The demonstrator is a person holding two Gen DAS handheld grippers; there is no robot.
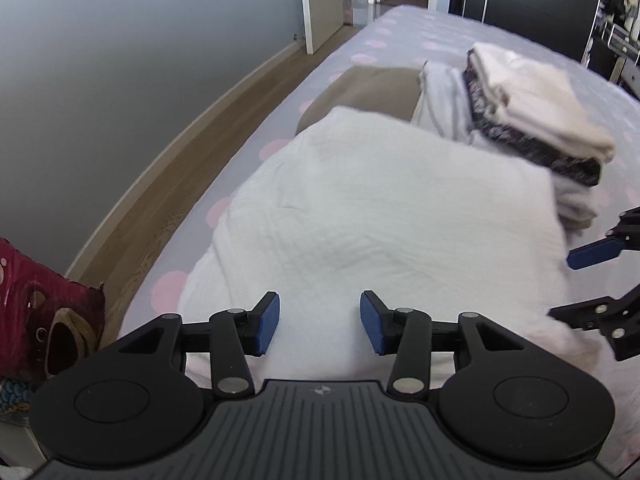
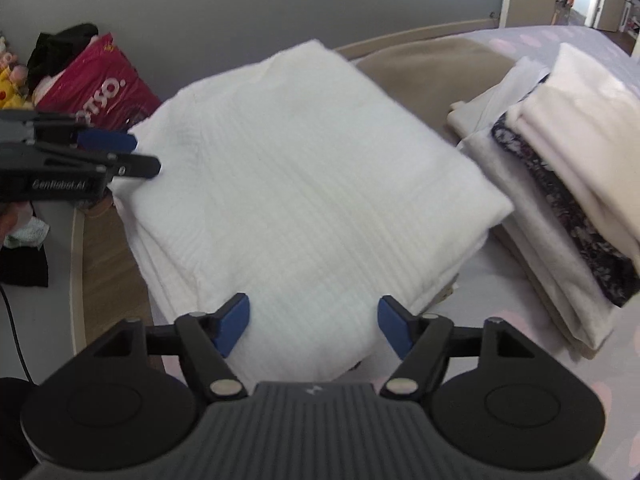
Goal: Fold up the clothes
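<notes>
Left wrist view: the left claw (image 1: 319, 322) hangs over the near edge of a folded white ribbed garment (image 1: 380, 216), its blue pads apart with nothing between them. The garment lies on a bed (image 1: 280, 120) covered by a lilac sheet with pink dots, close to the bed's left side, with a tan cloth (image 1: 368, 96) behind it. Right wrist view: the right claw (image 2: 313, 328) stands wide apart over the same garment's near corner, also gripping nothing. A stack of folded clothes (image 2: 568, 184), white, cream and dark floral, sits just beside the garment on its right.

Hazards, as judged from this layout:
- The garment's several layers look loose at the near edge; a claw closing there may catch only the top layer and pull the fold open.
- A sideways shove toward the stack could topple its overhanging upper pieces.
- Dragging the bundle leftward risks sliding it off the bed onto the wooden floor (image 1: 160, 184).
</notes>
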